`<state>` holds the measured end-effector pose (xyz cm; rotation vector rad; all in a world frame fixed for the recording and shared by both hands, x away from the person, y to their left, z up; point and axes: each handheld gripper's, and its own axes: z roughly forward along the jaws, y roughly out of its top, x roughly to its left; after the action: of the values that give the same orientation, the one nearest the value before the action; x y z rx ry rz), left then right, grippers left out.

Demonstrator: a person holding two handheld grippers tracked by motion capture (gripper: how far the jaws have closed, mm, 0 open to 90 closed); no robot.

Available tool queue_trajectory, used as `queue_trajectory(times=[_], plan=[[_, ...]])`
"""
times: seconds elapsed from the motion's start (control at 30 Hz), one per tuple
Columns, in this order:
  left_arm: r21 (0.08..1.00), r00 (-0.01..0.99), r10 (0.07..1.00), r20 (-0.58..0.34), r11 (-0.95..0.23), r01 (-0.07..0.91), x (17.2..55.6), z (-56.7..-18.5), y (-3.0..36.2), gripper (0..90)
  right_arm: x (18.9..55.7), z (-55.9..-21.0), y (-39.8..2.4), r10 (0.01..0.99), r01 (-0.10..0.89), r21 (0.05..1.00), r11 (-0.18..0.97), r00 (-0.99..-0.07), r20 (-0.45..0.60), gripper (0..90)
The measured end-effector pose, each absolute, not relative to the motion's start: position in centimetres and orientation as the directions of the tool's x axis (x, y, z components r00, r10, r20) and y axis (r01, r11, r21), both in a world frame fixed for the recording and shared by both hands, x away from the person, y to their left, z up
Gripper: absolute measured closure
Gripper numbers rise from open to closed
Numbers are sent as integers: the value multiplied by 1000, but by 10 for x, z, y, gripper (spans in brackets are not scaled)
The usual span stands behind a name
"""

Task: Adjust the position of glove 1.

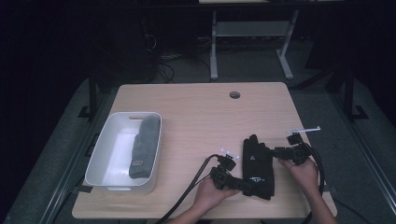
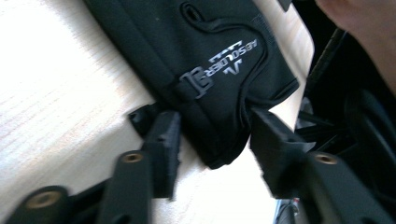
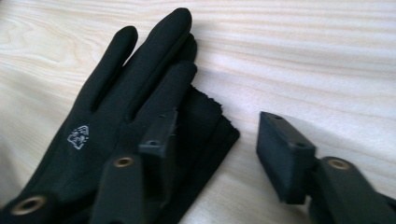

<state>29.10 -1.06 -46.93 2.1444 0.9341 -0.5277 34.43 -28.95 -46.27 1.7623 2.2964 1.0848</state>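
Observation:
A black glove lies flat on the wooden table near its front right, fingers pointing away from the person. My left gripper is at the glove's cuff end. In the left gripper view the cuff corner of the glove, printed with a white logo, sits between the jaws of the left gripper, which stand close beside its edges without clamping it. My right gripper comes in from the right at the finger end. On the glove rests one jaw of the right gripper, the other over bare wood.
A white bin stands at the table's left with a rolled grey towel inside. A round cable hole is near the far edge. Cables trail off the table's front edge from both grippers.

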Motion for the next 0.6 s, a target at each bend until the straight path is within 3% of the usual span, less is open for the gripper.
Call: queue_trajectory(times=[0.4, 0.6], plan=[[433, 648, 421, -634, -501, 749, 297, -477, -15, 807, 340, -469, -290, 825, 830, 553, 72, -361, 434, 779], [428, 641, 410, -649, -499, 753, 299, -478, -14, 832, 340, -468, -292, 810, 832, 552, 59, -363, 460, 815]])
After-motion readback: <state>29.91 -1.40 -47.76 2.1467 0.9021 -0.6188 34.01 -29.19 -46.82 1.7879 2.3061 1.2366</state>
